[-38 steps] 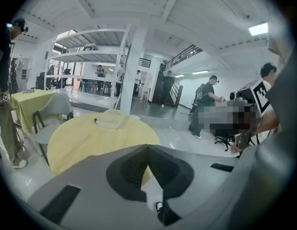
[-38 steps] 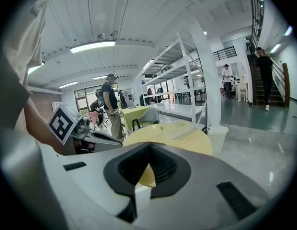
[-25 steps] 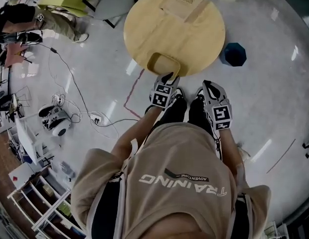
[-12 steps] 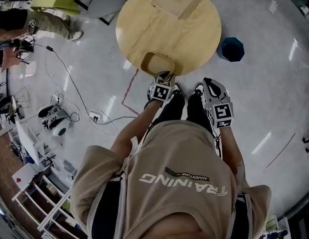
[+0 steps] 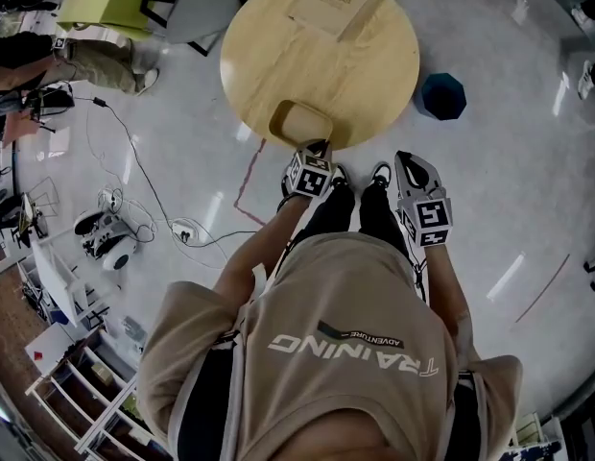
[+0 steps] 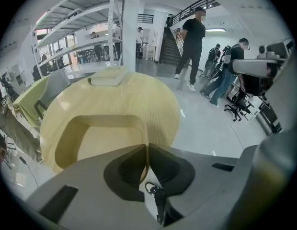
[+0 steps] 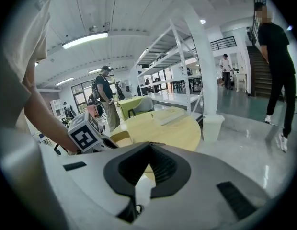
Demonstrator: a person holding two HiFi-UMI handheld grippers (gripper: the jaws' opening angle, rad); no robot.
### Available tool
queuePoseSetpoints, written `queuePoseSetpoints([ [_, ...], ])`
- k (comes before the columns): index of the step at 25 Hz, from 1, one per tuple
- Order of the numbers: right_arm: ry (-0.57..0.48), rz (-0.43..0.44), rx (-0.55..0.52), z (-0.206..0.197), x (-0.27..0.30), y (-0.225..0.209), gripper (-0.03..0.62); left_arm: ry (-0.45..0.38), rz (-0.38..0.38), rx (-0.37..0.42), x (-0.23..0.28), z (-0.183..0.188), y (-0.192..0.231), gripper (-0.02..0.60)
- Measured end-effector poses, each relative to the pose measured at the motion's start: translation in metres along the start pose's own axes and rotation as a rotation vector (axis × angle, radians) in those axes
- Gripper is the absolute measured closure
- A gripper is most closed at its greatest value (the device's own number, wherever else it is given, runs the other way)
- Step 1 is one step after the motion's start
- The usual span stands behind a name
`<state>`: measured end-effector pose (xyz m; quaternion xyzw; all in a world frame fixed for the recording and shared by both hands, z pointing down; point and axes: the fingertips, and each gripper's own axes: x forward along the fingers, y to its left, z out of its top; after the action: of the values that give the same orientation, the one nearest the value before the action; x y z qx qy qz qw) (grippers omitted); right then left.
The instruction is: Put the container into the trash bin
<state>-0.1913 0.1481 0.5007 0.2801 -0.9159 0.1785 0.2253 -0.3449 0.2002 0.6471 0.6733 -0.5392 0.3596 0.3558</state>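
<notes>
Since a second earlier, the left hand-held gripper [image 6: 147, 145] had come down onto the container [image 5: 300, 123], and its jaws, wide apart then, were closing with the near wall of the container between the pads. By the left gripper view they stood almost together and pinched that thin rim.

The container was a shallow, wood-coloured tray. It lay flat on the round desk [image 5: 317, 56], right at the edge nearest me, not yet lifted.

My right hand-held gripper [image 5: 405, 159] hung beside the left one, off the desk, with its jaws together on nothing.

A white bin [image 7: 211, 126] stood on the floor past the far side of the desk, and a dark blue tub [image 5: 441, 96] sat on the floor to the right. I could not tell which was meant for trash; both were well apart from the container.

I judged the grip to be the weak point. I held one wall only, near a corner, so on lifting, the tray would hang from that pinch and could swing or slide out. Dragging it first could tip it off the edge. A long carry with one hand would give it more chances to work loose.
</notes>
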Motion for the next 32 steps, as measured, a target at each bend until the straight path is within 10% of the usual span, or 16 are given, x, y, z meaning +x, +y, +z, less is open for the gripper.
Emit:
queuePoseSetpoints([
  [32, -0.097, -0.235, -0.013, 0.030, -0.067, 0.039, 0.595, -0.275, -0.226, 0.126, -0.111, 0.088, -0.042, 0.560],
])
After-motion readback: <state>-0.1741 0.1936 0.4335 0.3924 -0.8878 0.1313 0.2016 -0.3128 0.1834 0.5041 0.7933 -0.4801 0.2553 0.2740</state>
